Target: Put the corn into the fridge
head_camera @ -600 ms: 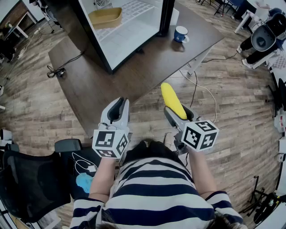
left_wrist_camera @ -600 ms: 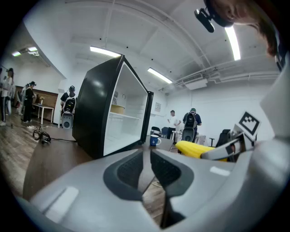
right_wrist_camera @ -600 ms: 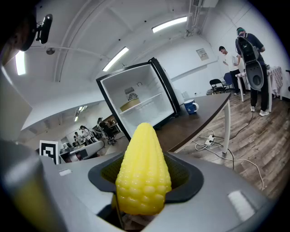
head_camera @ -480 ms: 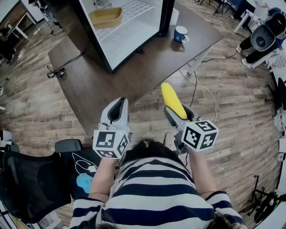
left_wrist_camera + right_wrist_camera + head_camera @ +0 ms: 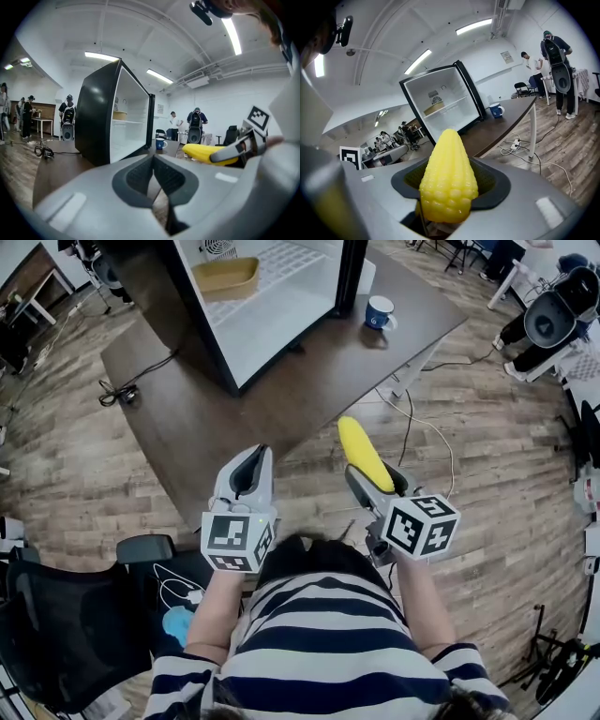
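Down below the head camera, I see the left gripper point(image 5: 251, 457) and the right gripper point(image 5: 376, 480) held out side by side in front of a striped shirt point(image 5: 328, 652), near the closest corner of a dark table point(image 5: 197, 427). The corn point(image 5: 362, 451) sticks out of the right gripper, its yellow tip aimed toward the table, with wood floor beneath it. The fridge point(image 5: 272, 320) stands on the far part of the table with its open front facing me. It is white inside, and a tan basket point(image 5: 225, 276) sits on a shelf within. A blue mug point(image 5: 379, 311) stands on the table just beside the fridge's right edge, and a black chair point(image 5: 66, 634) is at my lower left. Through the left gripper view, I read the jaws as pressed together at their tips with nothing between them. Past them the fridge point(image 5: 96, 124) shows its black side wall and open front, with the mug point(image 5: 160, 144) to its right. The corn point(image 5: 199, 152) reaches in from the right, held by the other tool. Through the right gripper view, the jaws stand wide and pinch the corn point(image 5: 449, 183) by its thick end, one dark pad on each flank. The cob points ahead toward the open fridge point(image 5: 445, 112), which is well apart from it. Several people point(image 5: 555, 65) stand in the room behind.
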